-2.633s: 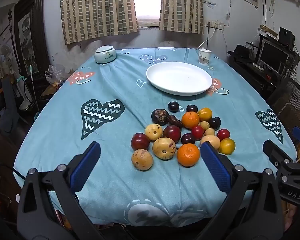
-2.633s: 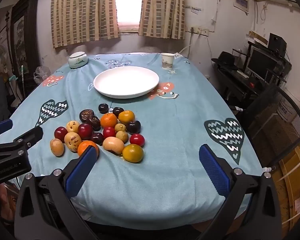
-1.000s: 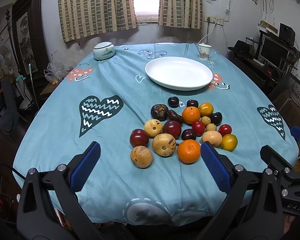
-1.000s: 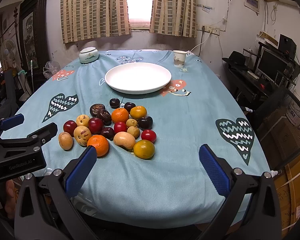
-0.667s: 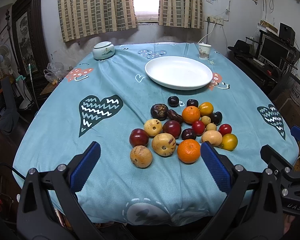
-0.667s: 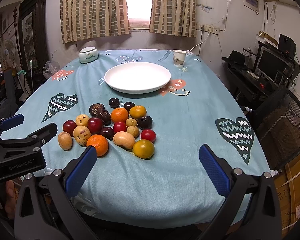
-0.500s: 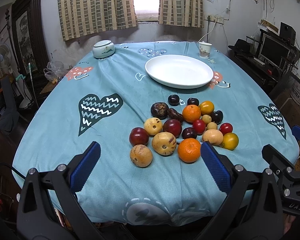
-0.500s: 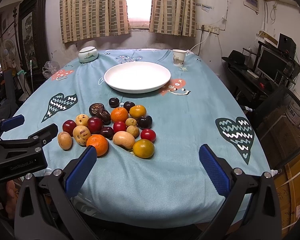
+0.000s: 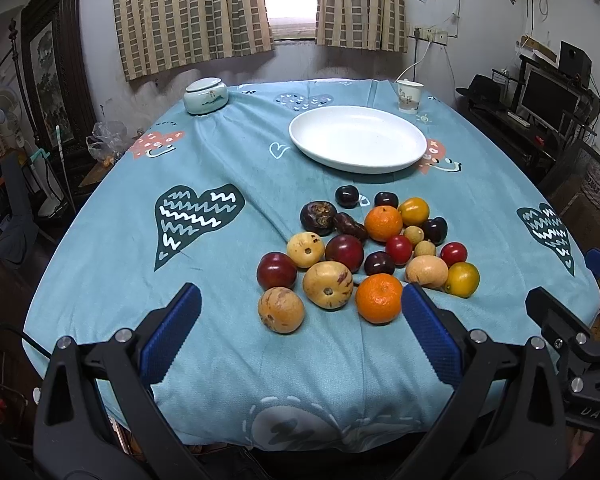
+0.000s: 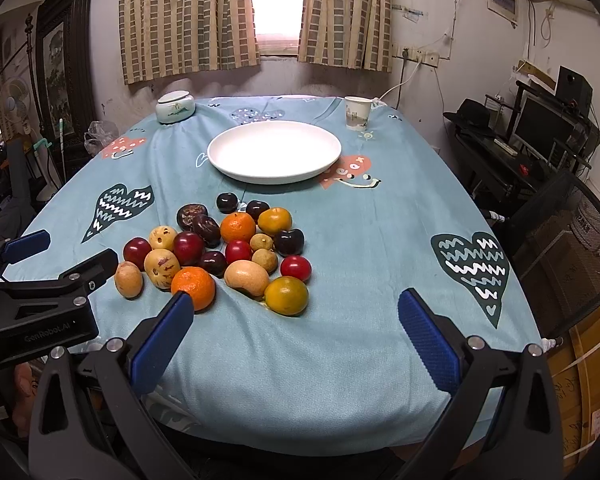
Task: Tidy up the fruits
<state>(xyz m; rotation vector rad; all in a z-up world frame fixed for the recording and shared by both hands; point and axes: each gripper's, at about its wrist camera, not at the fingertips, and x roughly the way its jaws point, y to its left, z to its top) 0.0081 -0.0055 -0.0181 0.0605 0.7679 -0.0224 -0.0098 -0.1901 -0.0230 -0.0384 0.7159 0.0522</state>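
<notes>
Both grippers, left gripper [image 9: 300, 338] and right gripper [image 10: 296, 336], gape wide, empty. Mixed fruit pile [image 9: 364, 256] sits before empty white oval plate [image 9: 358, 138]. Best to start with the near round orange tangerine [image 9: 379, 298], squeezing gently.

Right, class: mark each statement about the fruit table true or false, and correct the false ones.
1. The white plate has no fruit on it. True.
2. The left gripper is shut on an orange. False: it is open and holds nothing.
3. The paper cup stands beyond the plate, toward the window. True.
4. The fruit pile sits in a basket. False: it lies directly on the blue tablecloth.
5. The right gripper is open. True.
</notes>
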